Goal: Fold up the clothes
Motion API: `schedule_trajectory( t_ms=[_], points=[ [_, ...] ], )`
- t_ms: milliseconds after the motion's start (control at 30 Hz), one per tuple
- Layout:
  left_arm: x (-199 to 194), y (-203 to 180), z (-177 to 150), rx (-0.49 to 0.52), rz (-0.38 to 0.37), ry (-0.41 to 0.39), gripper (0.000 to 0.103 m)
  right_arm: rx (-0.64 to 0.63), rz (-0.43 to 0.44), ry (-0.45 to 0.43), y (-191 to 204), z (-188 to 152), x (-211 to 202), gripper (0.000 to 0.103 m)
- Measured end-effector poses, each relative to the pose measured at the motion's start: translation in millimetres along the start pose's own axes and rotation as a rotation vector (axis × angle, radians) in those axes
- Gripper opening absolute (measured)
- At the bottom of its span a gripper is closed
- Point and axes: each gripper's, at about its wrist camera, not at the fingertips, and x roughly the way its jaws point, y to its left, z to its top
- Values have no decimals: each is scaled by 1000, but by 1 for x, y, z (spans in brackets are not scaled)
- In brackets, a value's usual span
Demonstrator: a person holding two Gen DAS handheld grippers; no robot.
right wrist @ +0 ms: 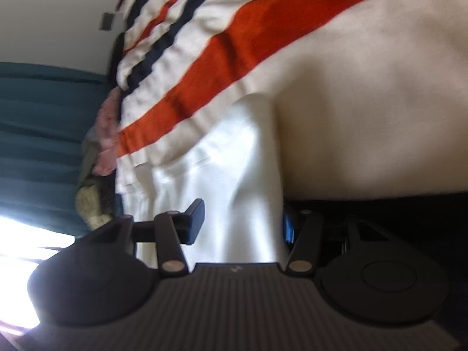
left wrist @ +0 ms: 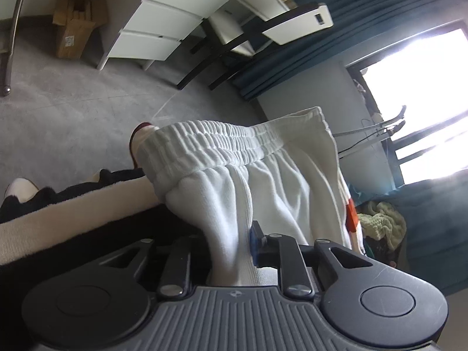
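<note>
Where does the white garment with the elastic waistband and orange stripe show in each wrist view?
Left wrist: white garment fills the centre, waistband on top, pinched in the left gripper.
Right wrist: centre and right, cloth between the right gripper fingers.
Shared landmark: its orange stripe.

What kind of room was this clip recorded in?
Most likely a bedroom or living space in a home: grey carpet, a white drawer unit, a chair and teal curtains beside a bright window. The left gripper holds white shorts with an elastic waistband.
</note>
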Motion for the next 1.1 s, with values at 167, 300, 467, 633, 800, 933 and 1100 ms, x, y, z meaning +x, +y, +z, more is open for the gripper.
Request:
schedule_trajectory(
  t_ms=[167, 300, 467, 633, 800, 933, 1100],
  points=[
    [11, -3, -4, 4, 14, 8, 47, -93, 71, -10, 18, -3, 0, 54],
    [21, -7, -8, 9, 22, 11, 60, -80, 22, -22, 13, 0, 5, 53],
    [30, -7, -7, 5, 35, -4, 54, -132, -46, -38, 3, 7, 17, 34],
    [34, 1, -3, -12, 40, -20, 30, -335, -99, -106, 22, 1, 18, 21],
    [27, -5, 0, 26, 14, -43, 18, -350, -70, -151, 27, 4, 5, 5],
    [12, -11, 2, 53, -39, -75, 15, -301, -33, -164, 27, 8, -8, 5],
    [-9, -9, 0, -11, -125, -89, 13, -315, 0, -212, 32, 6, -31, 5]
  ],
)
